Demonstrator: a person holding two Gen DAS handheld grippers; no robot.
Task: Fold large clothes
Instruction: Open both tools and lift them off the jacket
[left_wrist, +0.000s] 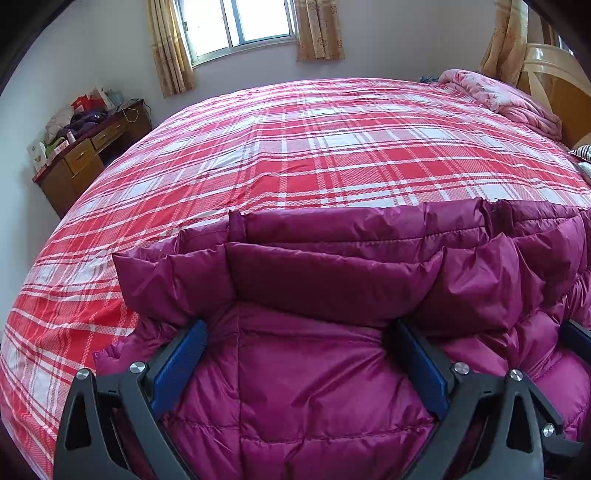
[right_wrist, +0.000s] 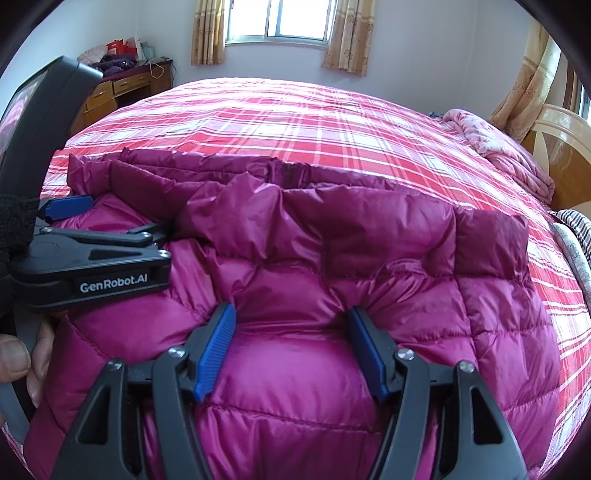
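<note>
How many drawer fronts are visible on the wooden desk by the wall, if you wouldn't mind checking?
2 on the wooden desk: one upper drawer nearer the window, one beside it toward the desk's near end. Clutter on top may hide others.

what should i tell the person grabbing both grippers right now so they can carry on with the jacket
Left gripper: jaws wide open, fingers pressed onto the magenta down jacket, gripping nothing.
Right gripper: jaws also open, resting on the jacket to the right of the left one, gripping nothing.
The jacket lies on the red plaid bedspread at the near edge of the bed, with a flap of it already folded over toward the grippers; its fold edge lies just beyond the fingertips.
A pink quilt is bunched at the headboard end, clear of the jacket.
Done: apparently one fold.
Left: probably further folds to make it compact, then smoothing.
</note>
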